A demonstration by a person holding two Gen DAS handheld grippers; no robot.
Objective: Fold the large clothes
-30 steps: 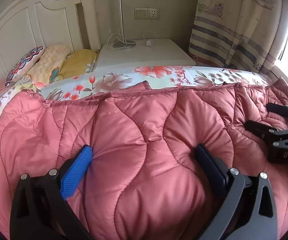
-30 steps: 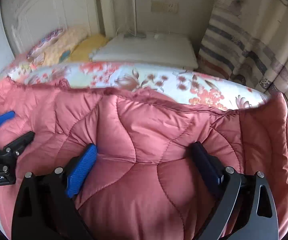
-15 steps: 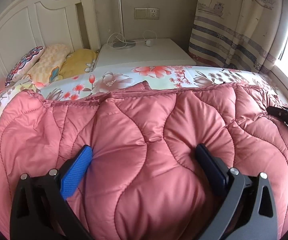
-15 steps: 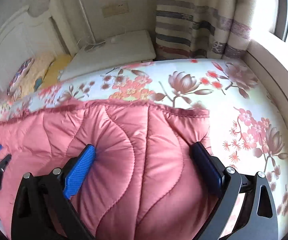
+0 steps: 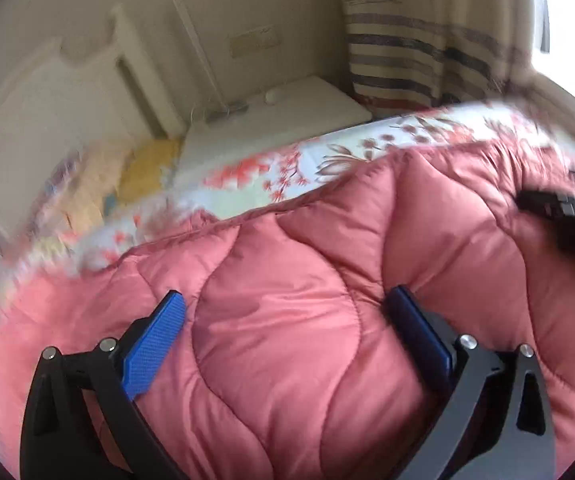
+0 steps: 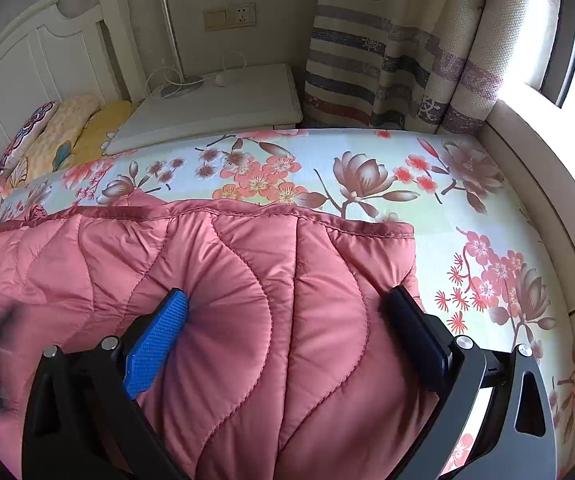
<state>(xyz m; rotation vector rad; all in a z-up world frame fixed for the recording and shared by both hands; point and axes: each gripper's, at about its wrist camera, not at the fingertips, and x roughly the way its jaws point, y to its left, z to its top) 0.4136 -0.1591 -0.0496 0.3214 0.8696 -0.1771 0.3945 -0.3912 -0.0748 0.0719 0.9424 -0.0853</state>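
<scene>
A pink quilted puffer jacket (image 5: 287, 300) lies on the floral bed sheet (image 5: 247, 184); it also shows in the right wrist view (image 6: 247, 280). My left gripper (image 5: 287, 320) has its blue pads spread wide with a thick bulge of the jacket between them. My right gripper (image 6: 287, 320) holds the jacket the same way near its right edge, beside bare sheet (image 6: 467, 208). The right gripper shows blurred at the right in the left wrist view (image 5: 567, 208). The left wrist view is motion-blurred.
A white nightstand (image 6: 215, 100) with a lamp base and cable stands behind the bed. A white headboard (image 6: 39, 64) and pillows (image 6: 63, 132) are at the left. A striped curtain (image 6: 399, 60) and window ledge (image 6: 535, 168) are at the right.
The right gripper has swung right, so its view now shows the jacket's right edge and bare sheet. The left gripper has tilted and moved, blurring its view; both still grip the jacket.
</scene>
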